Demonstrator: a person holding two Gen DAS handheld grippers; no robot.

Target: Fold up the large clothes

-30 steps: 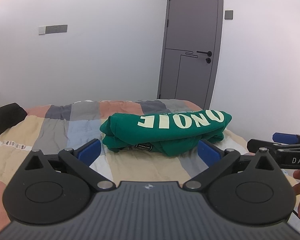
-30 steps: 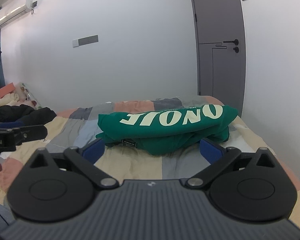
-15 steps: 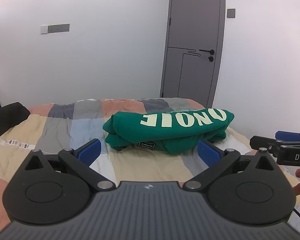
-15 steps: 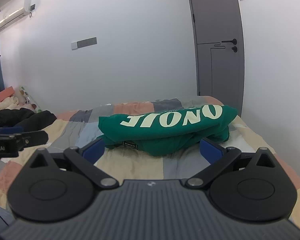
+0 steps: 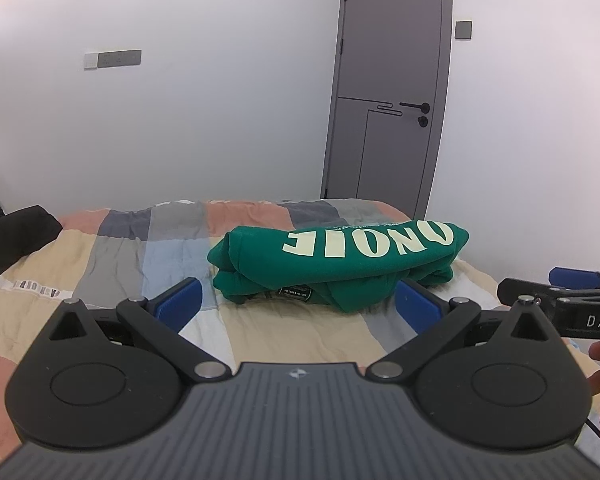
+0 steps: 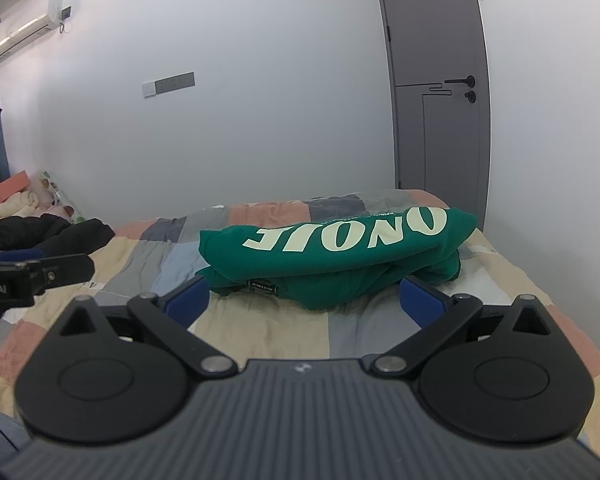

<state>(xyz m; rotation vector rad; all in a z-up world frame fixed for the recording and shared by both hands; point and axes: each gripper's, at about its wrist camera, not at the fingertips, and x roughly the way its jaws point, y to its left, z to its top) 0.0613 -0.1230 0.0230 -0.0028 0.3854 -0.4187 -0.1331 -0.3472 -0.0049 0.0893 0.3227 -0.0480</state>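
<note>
the green sweatshirt lies folded on the bed, soft, thick, likely floppy. both claws, left claw and right claw, gape wide and empty; best gripped at the bundle's ends.

Both hand-held grippers spread wide, apparently empty.

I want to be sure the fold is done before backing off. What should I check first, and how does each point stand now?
1. Green sweatshirt folded into a compact bundle: ok.
2. It lies fully on the patchwork bed cover: ok.
3. Left gripper open, holding nothing: ok.
4. Right gripper open, holding nothing: ok.
5. Both short of the bundle, no cloth caught: ok.
6. Far side of the bundle tidy: cannot tell.
</note>
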